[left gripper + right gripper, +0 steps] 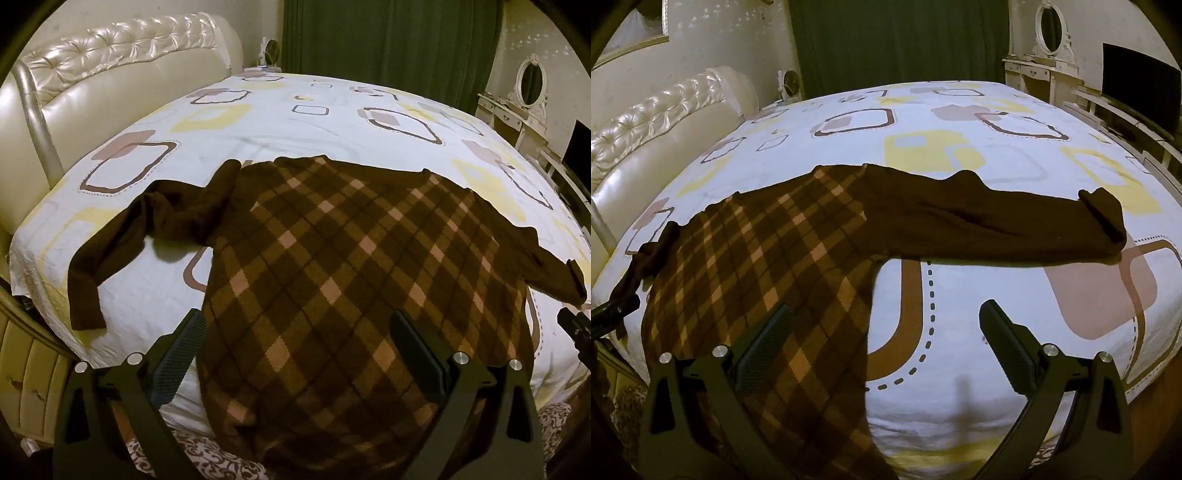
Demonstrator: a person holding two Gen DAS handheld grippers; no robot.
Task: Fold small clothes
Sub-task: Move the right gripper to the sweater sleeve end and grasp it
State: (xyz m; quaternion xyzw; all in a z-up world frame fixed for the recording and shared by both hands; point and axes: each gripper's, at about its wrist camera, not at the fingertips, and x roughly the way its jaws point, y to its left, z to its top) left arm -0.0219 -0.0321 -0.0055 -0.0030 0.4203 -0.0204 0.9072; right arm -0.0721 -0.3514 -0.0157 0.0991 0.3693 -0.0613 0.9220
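Note:
A brown sweater with a tan diamond check (332,266) lies spread flat on the bed, its hem hanging over the near edge. Its plain brown left sleeve (122,243) is bent and rumpled; the other sleeve (997,225) stretches straight to the right, cuff turned up. My left gripper (295,332) hovers open over the sweater's lower body, nothing between its fingers. My right gripper (882,328) is open above the sweater's right side edge (812,295), one finger over the fabric and one over the sheet. The right gripper's tip (572,325) peeks in at the left view's right edge.
The bed sheet (280,122) is white with yellow and brown squares. A cream tufted headboard (110,74) stands at the left, green curtains (388,37) behind. A white dressing table with an oval mirror (1049,37) and a dark screen (1137,85) stand at the right.

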